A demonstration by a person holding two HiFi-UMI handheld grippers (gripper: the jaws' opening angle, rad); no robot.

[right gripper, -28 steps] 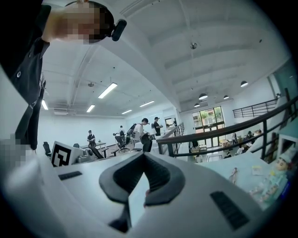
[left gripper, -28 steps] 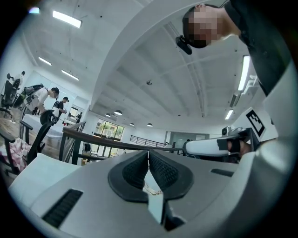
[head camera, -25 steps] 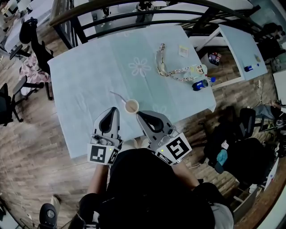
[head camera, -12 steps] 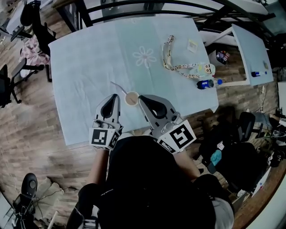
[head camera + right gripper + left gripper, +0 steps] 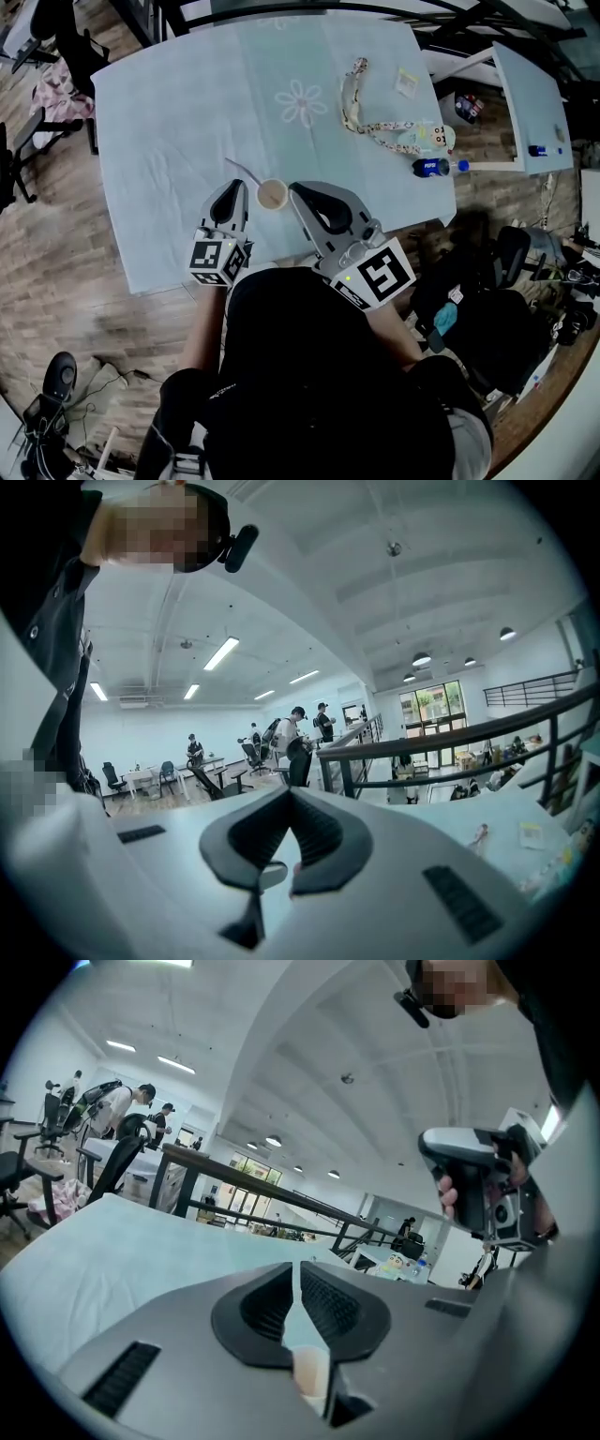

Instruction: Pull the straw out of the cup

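On the pale blue table [image 5: 169, 112] we judge the job barely begun. Our right gripper [image 5: 294, 188] sits just right of the cup with its jaws pressed together on nothing. Our left gripper [image 5: 238, 186] sits just left of it, likewise closed and empty. The cup [image 5: 272, 195] stands between the two, near the table's front edge. The straw [image 5: 240, 171] seems to us still in the cup, leaning out toward the upper left, ungrasped; the whole pull is left to do.

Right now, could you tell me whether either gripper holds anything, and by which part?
Nothing is held: the left gripper and right gripper are both shut and empty, either side of the cup with its straw.
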